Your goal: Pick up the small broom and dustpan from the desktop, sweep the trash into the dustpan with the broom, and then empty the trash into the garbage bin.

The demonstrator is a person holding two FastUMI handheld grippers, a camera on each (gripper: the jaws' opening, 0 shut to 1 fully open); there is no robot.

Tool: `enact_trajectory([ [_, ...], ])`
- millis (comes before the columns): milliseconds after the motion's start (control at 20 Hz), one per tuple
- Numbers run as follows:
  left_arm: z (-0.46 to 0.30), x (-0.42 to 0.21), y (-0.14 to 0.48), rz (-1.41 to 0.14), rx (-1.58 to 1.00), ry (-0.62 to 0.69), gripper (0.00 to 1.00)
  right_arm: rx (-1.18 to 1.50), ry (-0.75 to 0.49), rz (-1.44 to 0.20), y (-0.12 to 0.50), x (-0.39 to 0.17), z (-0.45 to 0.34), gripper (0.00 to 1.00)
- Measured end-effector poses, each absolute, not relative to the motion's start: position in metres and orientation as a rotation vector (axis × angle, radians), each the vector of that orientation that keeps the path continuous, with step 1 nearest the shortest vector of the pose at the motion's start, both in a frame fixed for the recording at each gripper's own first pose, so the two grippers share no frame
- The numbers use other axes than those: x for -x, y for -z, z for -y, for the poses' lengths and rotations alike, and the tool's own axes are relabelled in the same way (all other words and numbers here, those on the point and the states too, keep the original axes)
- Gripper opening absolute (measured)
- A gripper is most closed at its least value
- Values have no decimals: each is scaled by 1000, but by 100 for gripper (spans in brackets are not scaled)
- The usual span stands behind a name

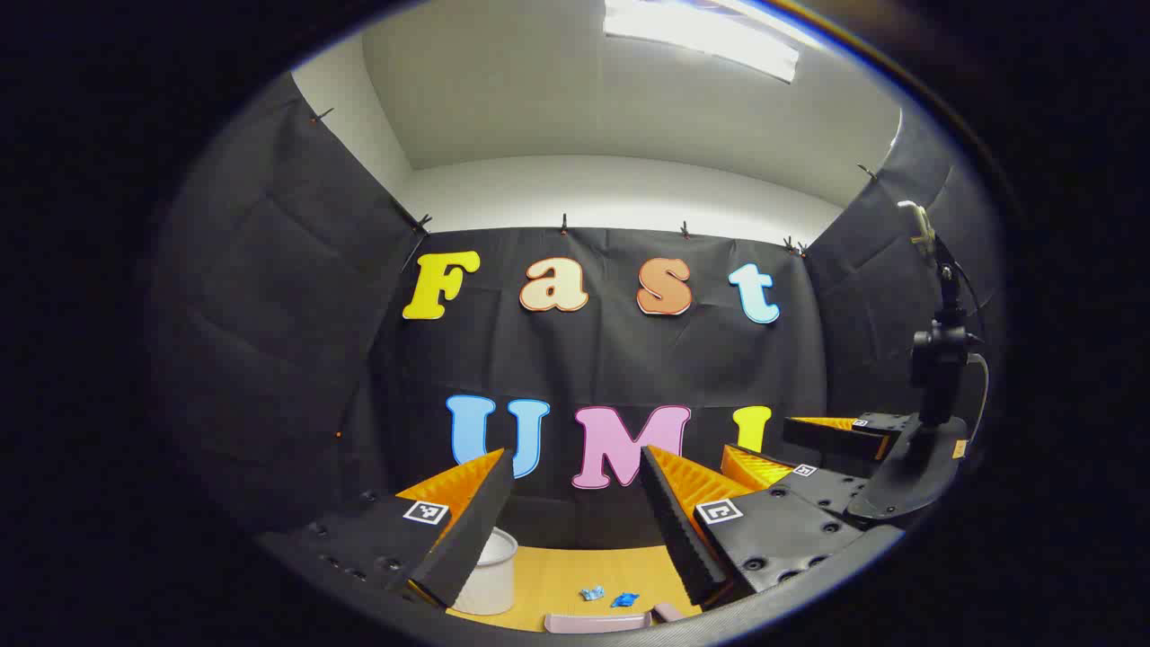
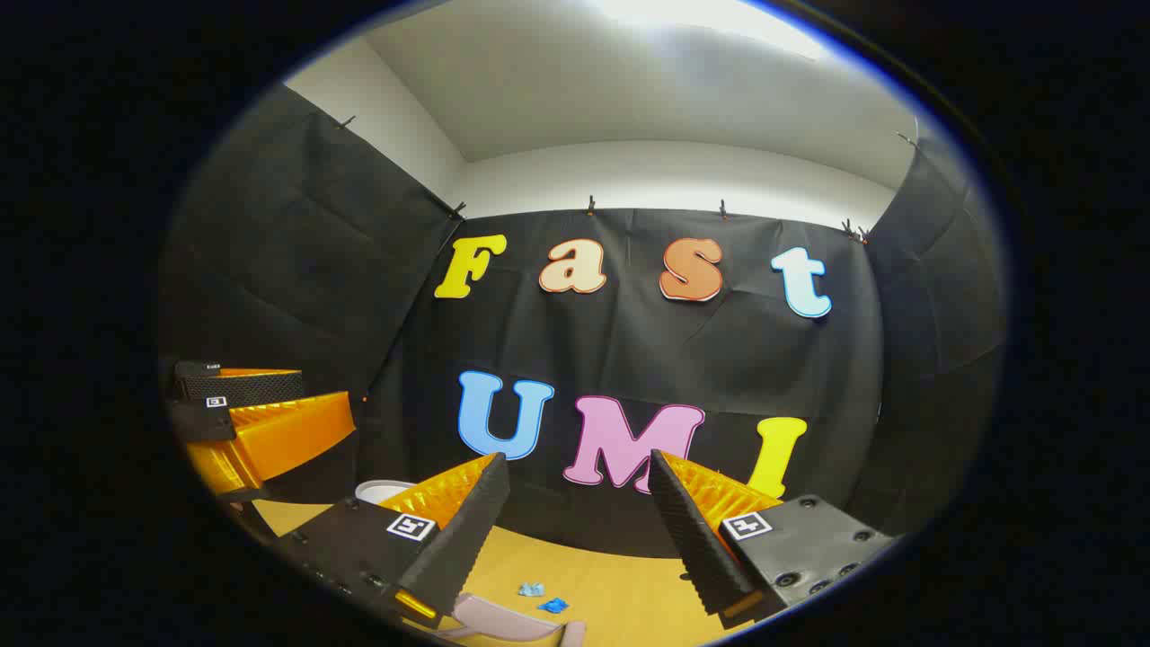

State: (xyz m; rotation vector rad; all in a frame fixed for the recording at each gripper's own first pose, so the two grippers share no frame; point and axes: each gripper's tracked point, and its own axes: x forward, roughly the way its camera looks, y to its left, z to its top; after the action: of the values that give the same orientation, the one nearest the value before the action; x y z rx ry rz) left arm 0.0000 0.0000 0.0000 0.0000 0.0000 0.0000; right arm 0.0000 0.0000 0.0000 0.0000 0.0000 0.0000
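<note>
While both grippers' fingers stand spread above the desktop, blue trash lies near the bin

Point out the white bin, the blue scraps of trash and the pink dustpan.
White bin (image 1: 492, 575): left gripper view, on its side wall.
Blue scraps (image 1: 592, 593): left gripper view, on the left scrap, lying on the desktop.
Pink dustpan (image 1: 597, 622): left gripper view, on its pale rim at the bottom.
</note>
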Motion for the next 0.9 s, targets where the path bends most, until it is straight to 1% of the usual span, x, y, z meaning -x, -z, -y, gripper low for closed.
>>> enact_trajectory([
  [50,0,0,0,2,2,0,84,0,6,0,0,1,2,97],
  [200,4,2,-5,9,1,8,84,-3,24,1,-1,4,8,97],
  [250,4,2,-4,9,0,9,82,-5,26,-2,0,5,9,97],
  [400,5,4,-5,12,-1,11,84,-3,26,-3,0,5,10,97],
  [450,3,5,-5,12,-2,7,82,-4,24,-2,-1,5,8,97],
  [750,-1,9,-7,13,-16,-11,82,-7,4,1,-2,4,0,97],
  [800,0,9,-6,11,-16,-9,82,-6,5,0,-2,4,1,99],
  [850,-1,8,-6,6,-15,-8,82,-5,7,-2,-1,4,2,96],
  [900,-1,8,-3,0,-13,-9,82,-6,10,-3,0,3,3,97],
])
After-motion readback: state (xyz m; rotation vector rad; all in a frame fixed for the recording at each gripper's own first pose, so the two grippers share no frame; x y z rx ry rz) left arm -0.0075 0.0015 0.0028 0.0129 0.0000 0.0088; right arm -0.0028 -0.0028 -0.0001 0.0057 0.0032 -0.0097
